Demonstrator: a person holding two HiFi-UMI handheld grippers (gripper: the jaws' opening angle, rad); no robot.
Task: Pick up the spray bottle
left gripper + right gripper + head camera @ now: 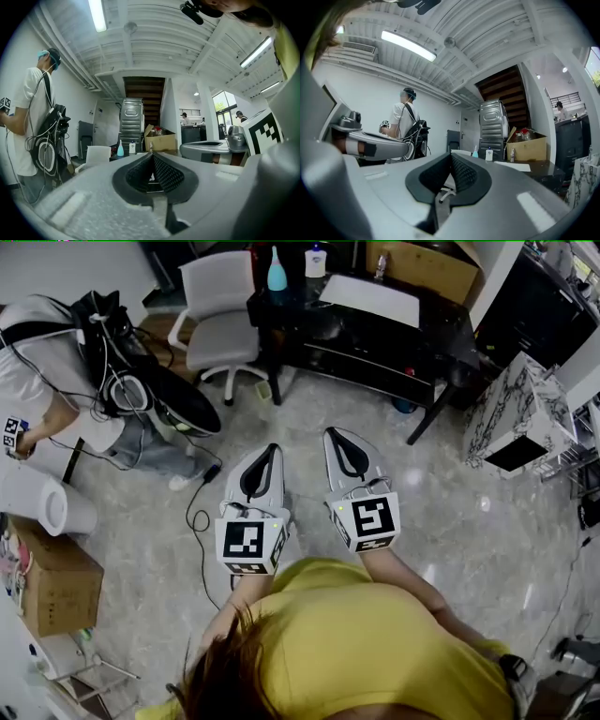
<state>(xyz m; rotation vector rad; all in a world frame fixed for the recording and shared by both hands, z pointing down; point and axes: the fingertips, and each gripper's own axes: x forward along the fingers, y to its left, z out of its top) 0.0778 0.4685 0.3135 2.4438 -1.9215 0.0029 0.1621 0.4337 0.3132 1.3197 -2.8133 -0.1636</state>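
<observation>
The spray bottle (277, 273) is teal with a white top. It stands upright on a black table (375, 343) at the far end of the room, and shows small in the left gripper view (120, 149) and the right gripper view (475, 152). My left gripper (273, 448) (152, 155) and right gripper (330, 432) (450, 155) are held side by side over the floor, level and pointing toward that table, still far from it. Both have their jaws together with nothing between them.
A white bottle (316, 261), a sheet of paper (370, 298) and a cardboard box (422, 268) share the table. A grey office chair (220, 320) stands left of it. A person with a backpack (42, 381) stands at the left, a cable (199, 521) trails on the floor, and a marbled cabinet (520, 418) is at the right.
</observation>
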